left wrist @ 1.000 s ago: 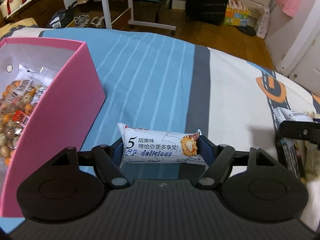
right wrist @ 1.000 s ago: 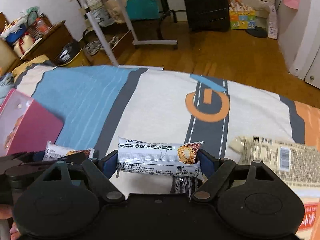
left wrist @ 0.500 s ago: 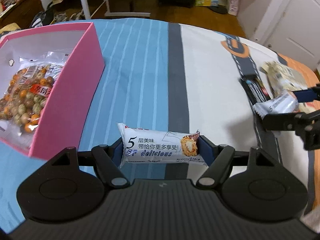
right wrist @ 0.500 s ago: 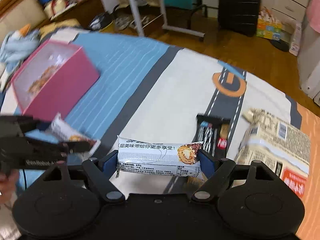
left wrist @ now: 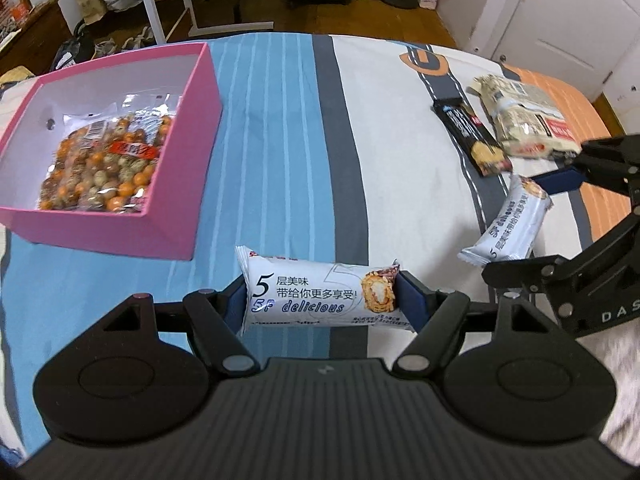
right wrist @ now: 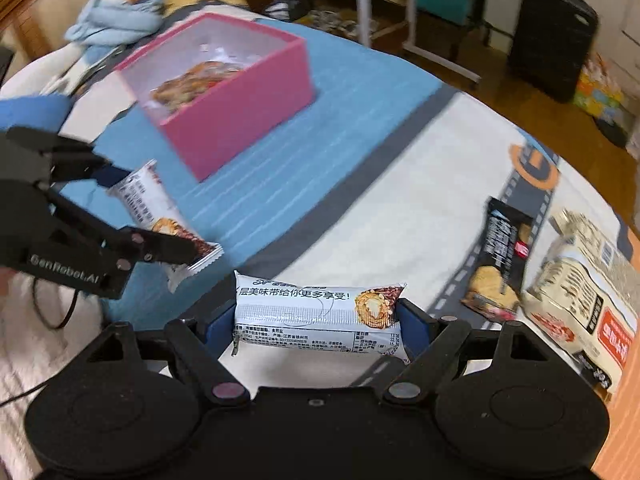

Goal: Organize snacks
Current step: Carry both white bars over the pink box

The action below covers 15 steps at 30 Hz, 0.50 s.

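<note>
My left gripper (left wrist: 320,300) is shut on a white snack bar (left wrist: 316,292), held above the striped blue bedcover near the pink box (left wrist: 176,220). The box holds a clear bag of mixed round snacks (left wrist: 104,164). My right gripper (right wrist: 318,316) is shut on a second white snack bar (right wrist: 316,316), held above the bed. That bar also shows in the left wrist view (left wrist: 508,224), and the left bar shows in the right wrist view (right wrist: 160,216). The pink box (right wrist: 248,120) lies to the upper left in the right wrist view.
A black snack packet (left wrist: 472,140) and a beige printed bag (left wrist: 524,120) lie on the bed at the right; both show in the right wrist view, the packet (right wrist: 500,252) beside the bag (right wrist: 580,292). Light blue clothing (right wrist: 116,16) lies beyond the box. The floor has furniture behind.
Both grippers have risen and pulled back with their bars, so more of the bed shows. The right gripper has swung left toward the pink box. Both stay shut.
</note>
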Tool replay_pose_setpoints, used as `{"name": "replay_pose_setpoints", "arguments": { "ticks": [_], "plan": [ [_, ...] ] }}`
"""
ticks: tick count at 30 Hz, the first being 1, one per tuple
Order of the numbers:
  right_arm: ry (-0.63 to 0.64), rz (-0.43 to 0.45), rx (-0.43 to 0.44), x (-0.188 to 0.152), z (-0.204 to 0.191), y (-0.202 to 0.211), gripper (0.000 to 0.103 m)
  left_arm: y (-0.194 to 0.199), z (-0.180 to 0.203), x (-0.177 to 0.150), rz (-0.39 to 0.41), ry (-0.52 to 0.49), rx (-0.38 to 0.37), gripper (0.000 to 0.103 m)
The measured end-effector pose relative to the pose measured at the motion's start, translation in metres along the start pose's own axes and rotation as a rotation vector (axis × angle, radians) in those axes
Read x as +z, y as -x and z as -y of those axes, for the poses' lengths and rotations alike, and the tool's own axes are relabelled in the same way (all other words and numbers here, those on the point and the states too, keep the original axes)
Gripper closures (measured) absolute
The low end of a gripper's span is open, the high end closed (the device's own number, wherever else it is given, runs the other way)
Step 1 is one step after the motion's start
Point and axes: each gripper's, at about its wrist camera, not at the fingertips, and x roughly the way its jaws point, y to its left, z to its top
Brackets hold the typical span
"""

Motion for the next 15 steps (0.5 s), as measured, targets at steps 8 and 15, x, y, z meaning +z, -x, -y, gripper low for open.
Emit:
{"name": "replay_pose_setpoints", "arguments": {
  "ticks": [8,15],
  "plan": [
    [0.208,0.036,0.047,0.002,-0.065,0.031,0.017,0.04,-0.016,-0.021,0.005,-0.041,0.038,0.029],
    [0.316,0.126,0.07,0.027,-0.106,0.045,0.017,0.078,-0.051,-0.022,0.071,0.005,0.007,0.029]
  ]
}}
